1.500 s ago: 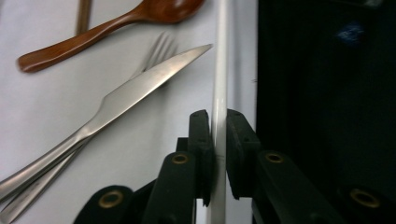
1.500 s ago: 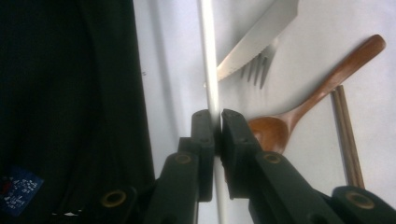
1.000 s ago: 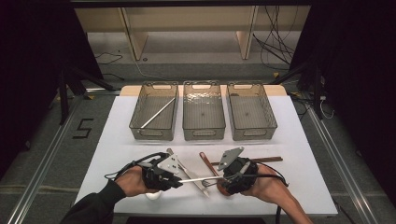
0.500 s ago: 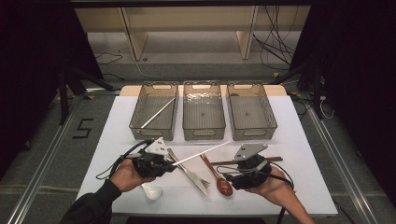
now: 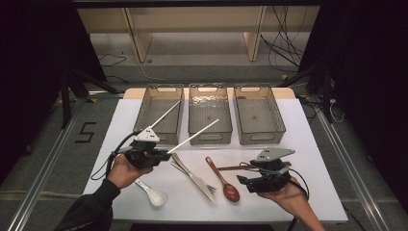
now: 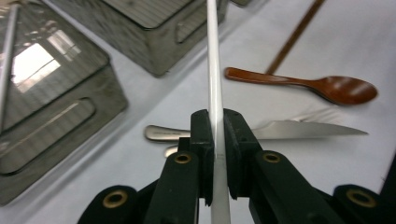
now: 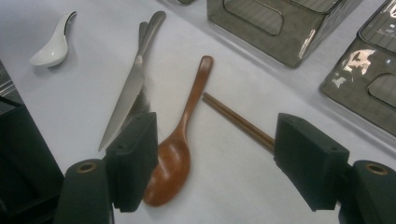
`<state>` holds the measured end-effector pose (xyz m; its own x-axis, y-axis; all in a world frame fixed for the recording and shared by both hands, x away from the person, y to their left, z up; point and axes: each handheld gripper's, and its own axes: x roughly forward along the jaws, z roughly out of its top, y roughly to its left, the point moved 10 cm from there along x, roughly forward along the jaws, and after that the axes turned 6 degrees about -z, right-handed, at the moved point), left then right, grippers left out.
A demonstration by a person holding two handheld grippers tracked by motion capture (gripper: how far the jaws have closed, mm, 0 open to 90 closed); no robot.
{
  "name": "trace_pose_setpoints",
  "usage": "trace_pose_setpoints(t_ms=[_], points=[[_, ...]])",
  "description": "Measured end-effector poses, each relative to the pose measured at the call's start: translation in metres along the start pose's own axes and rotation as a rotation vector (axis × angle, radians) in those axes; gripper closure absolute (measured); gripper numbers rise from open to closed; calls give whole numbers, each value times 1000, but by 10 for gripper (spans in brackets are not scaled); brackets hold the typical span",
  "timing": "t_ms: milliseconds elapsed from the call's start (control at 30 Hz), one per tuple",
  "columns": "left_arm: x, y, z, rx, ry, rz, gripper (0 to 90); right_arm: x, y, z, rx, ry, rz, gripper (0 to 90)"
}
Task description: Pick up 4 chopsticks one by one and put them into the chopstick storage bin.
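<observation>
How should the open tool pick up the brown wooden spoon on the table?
Probably by the thin handle of the brown spoon, coming straight down with the jaws across it. It lies flat, and the round bowl is wider and harder to pinch. The right tool stands open beside the bowl end; the knife lies close on the other side.

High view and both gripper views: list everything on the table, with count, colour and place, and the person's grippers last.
Bins: three, smoky clear, row at far edge.
White chopstick: one, in left bin.
White chopstick held: one, clamped, tip over middle bin.
Knife: one, steel, centre, over a fork.
Wooden spoon: one, reddish brown, centre.
Brown chopsticks: pair, beside right gripper.
White spoon: one, near edge.
Left gripper: shut.
Right gripper: open, jaws just widened, gripping nothing.
</observation>
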<state>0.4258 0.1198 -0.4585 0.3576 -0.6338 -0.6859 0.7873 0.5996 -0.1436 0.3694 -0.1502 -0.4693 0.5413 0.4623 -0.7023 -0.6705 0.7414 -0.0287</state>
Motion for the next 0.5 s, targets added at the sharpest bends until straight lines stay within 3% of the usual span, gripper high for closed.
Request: trace_pose_setpoints(t_ms=[500], points=[[-20, 78, 11, -149, -79, 160, 835, 2, 1, -7, 15, 20, 5, 293]])
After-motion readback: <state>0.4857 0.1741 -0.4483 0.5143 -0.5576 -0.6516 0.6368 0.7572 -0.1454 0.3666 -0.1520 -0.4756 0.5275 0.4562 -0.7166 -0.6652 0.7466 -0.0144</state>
